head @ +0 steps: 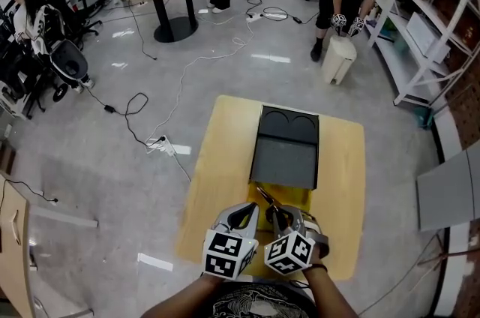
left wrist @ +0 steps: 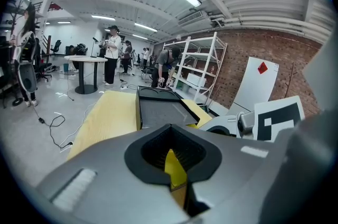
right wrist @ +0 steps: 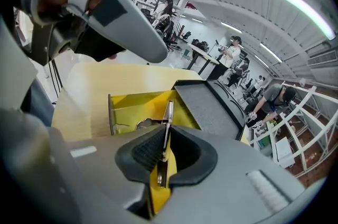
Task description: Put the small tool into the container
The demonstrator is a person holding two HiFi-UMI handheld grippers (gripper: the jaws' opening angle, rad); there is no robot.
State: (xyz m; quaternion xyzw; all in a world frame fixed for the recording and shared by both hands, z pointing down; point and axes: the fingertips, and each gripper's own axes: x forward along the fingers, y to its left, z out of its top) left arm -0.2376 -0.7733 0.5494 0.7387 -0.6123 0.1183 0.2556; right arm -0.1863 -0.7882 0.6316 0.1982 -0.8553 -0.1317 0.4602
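My right claw (right wrist: 161, 157) pinched tight on tool (right wrist: 168, 117) over container (right wrist: 132, 104) at table's (head: 345, 181) near edge; left claw (left wrist: 174, 162) closed, empty; tool looks thin, stiff, light, slippery; hold mid-shaft.

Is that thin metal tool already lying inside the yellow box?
No, the thin metal tool is pinched between the right tongs, pointing toward the open yellow box.
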